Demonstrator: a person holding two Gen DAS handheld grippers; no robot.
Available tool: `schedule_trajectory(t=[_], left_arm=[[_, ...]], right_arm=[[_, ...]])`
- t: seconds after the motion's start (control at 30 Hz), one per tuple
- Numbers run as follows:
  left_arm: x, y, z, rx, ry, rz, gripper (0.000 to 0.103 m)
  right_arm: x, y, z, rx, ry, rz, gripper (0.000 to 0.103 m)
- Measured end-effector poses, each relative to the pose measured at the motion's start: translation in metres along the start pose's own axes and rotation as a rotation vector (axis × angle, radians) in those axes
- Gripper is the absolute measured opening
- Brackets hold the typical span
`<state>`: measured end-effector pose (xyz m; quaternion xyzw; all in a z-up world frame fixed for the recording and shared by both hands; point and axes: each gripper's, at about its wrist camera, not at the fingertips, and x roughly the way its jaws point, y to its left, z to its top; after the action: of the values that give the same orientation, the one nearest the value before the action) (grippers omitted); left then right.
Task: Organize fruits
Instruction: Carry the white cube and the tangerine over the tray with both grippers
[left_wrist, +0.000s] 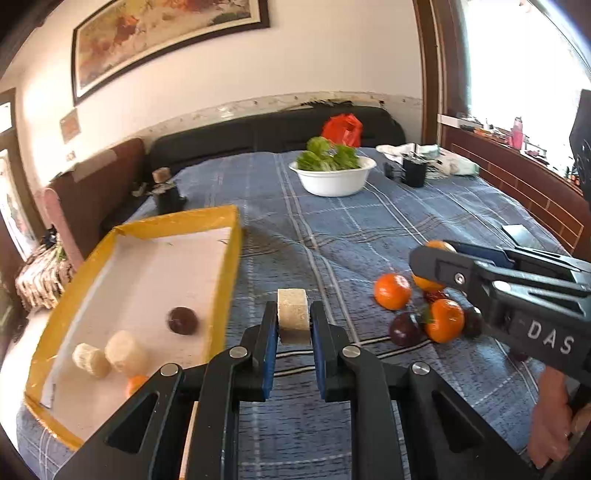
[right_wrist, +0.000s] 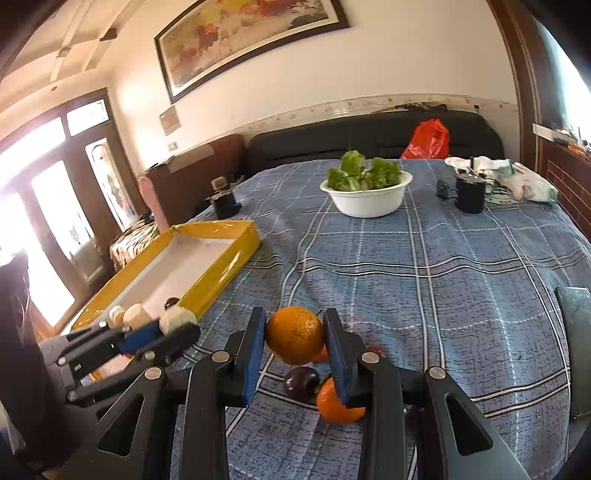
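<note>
My left gripper (left_wrist: 293, 321) is shut on a pale banana chunk (left_wrist: 293, 315), held above the blue checked cloth just right of the yellow tray (left_wrist: 236, 236). In the tray lie two more pale chunks (left_wrist: 110, 354), a dark plum (left_wrist: 182, 320) and a partly hidden orange (left_wrist: 136, 384). My right gripper (right_wrist: 295, 336) is shut on an orange (right_wrist: 294, 334), lifted over the fruit pile. Below it rest a dark plum (right_wrist: 301, 382) and another orange (right_wrist: 336, 404). In the left wrist view the pile shows oranges (left_wrist: 392, 291) and plums (left_wrist: 405, 328).
A white bowl of green lettuce (right_wrist: 367, 192) stands at the far middle of the cloth. A black cup (right_wrist: 470, 195), white bags (right_wrist: 517, 177) and a red bag (right_wrist: 428, 138) lie at the back right. A small dark jar (right_wrist: 223, 199) stands behind the tray.
</note>
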<state>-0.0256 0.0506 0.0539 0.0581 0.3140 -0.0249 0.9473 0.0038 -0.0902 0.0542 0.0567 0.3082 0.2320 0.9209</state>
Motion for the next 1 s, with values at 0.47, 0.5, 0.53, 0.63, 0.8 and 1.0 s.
schedule_trajectory(t=[0.47,0.5,0.53,0.63,0.8,1.0], left_arm=[[-0.018,0.064,-0.017,-0.088,-0.018,0.144,0.017],[-0.02,0.071,-0.019,-0.1,-0.02,0.152,0.017],[-0.021,0.076,-0.02,-0.108,-0.021,0.16,0.017],[-0.022,0.094,-0.025,-0.139,-0.013,0.182,0.017],[-0.021,0.128,-0.035,-0.21,0.018,0.205,0.017],[-0.02,0.158,-0.045,-0.265,0.067,0.261,0.017]], right_arm=[[0.004,0.017,0.001,-0.032,0.024,0.041,0.035],[0.004,0.022,0.002,-0.033,0.029,0.055,0.035],[0.004,0.029,0.002,-0.041,0.034,0.067,0.035],[0.007,0.051,0.0,-0.07,0.057,0.106,0.036],[0.019,0.098,-0.007,-0.144,0.099,0.174,0.036],[0.035,0.141,-0.012,-0.198,0.144,0.238,0.036]])
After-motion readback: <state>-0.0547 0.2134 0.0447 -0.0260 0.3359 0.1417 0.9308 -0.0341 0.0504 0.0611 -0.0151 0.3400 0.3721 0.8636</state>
